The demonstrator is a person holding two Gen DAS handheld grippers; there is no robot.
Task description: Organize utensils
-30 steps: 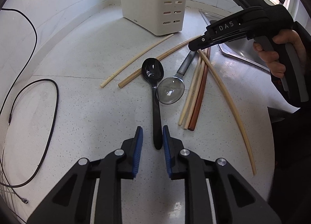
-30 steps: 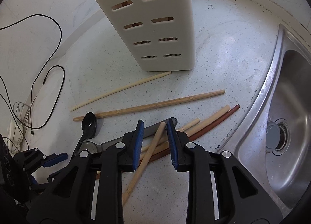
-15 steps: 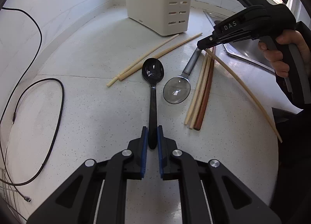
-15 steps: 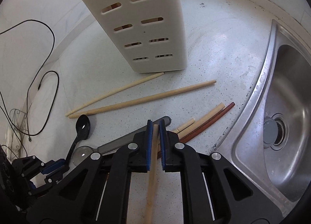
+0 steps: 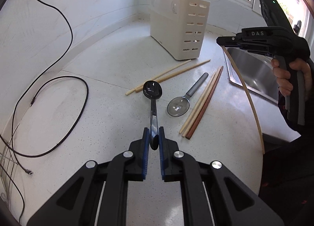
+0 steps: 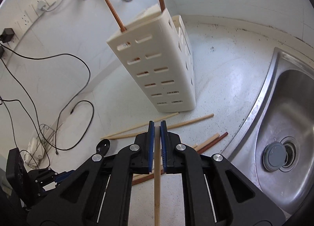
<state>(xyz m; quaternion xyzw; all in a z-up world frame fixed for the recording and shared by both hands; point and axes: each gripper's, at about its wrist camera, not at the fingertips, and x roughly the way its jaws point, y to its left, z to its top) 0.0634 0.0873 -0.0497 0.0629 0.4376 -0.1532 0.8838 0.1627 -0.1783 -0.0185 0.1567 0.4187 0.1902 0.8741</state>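
Observation:
My left gripper [image 5: 153,137] is shut on the handle end of a black spoon [image 5: 152,91], bowl pointing away over the white counter. My right gripper [image 6: 157,128] is shut on a pale bamboo chopstick [image 6: 157,190] and holds it above the counter; in the left wrist view the right gripper [image 5: 220,40] has the chopstick [image 5: 249,100] hanging down from it. A cream slotted utensil holder [image 5: 179,34] stands at the back with two reddish chopsticks in it. On the counter lie a clear spoon with a grey handle [image 5: 181,104], two pale chopsticks [image 5: 172,75] and a bundle of pale and brown chopsticks [image 5: 202,104].
A steel sink [image 6: 284,128] with a grey drain plug [image 6: 274,156] lies to the right. Black cables [image 5: 58,92] loop over the counter on the left by the white wall. Taps and wall sockets [image 6: 39,8] are behind the holder.
Both grippers rose from the counter. The right one lifted the pale chopstick toward the holder. The left one, shut on the black spoon's handle, raised and tilted it.

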